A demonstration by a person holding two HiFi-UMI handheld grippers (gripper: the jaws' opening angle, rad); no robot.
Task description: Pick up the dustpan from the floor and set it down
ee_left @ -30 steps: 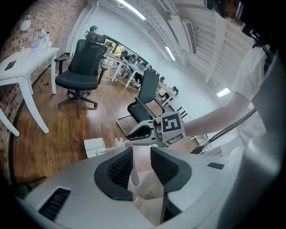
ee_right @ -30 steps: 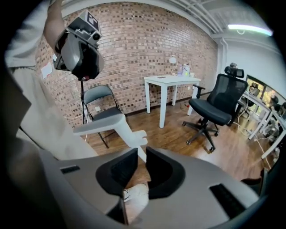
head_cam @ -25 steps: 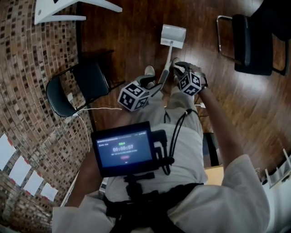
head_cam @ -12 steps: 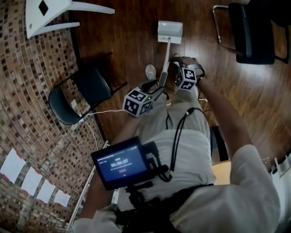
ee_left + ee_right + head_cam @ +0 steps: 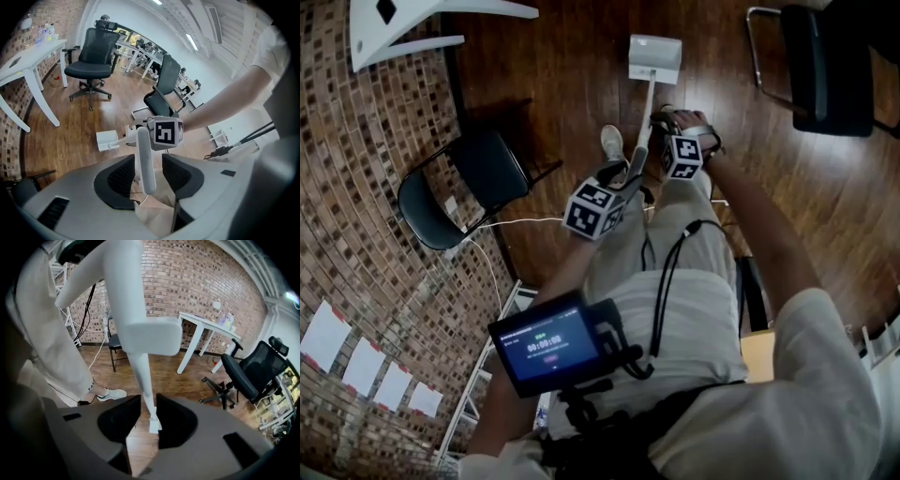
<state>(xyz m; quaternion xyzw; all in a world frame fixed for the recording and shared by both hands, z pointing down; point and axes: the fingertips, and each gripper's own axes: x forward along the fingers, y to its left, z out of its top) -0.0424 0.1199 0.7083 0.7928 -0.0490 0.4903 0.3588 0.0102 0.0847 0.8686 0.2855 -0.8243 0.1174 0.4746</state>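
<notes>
Two-handed, straddles white long-handled plastic dustpan (image 5: pixel 654 58); left gripper (image 5: pixel 149 164), right gripper (image 5: pixel 147 411) fingers released, just widening; bare wooden floor (image 5: pixel 572 84) around pan; both lower than before.

Dustpan (image 5: pixel 654 58) sits top centre on the floor (image 5: pixel 562 84). Its handle (image 5: pixel 645 117) runs down the frame, between the left gripper (image 5: pixel 622 180) and right gripper (image 5: pixel 664 129) mid-frame. Shoe (image 5: pixel 611 142) is just left of the handle. Folding chair (image 5: pixel 464 187) is off left, table (image 5: pixel 403 23) in the upper left corner, office chair (image 5: pixel 825 66) upper right.

Black folding chair (image 5: pixel 478 173), white table (image 5: pixel 398 26)
</notes>
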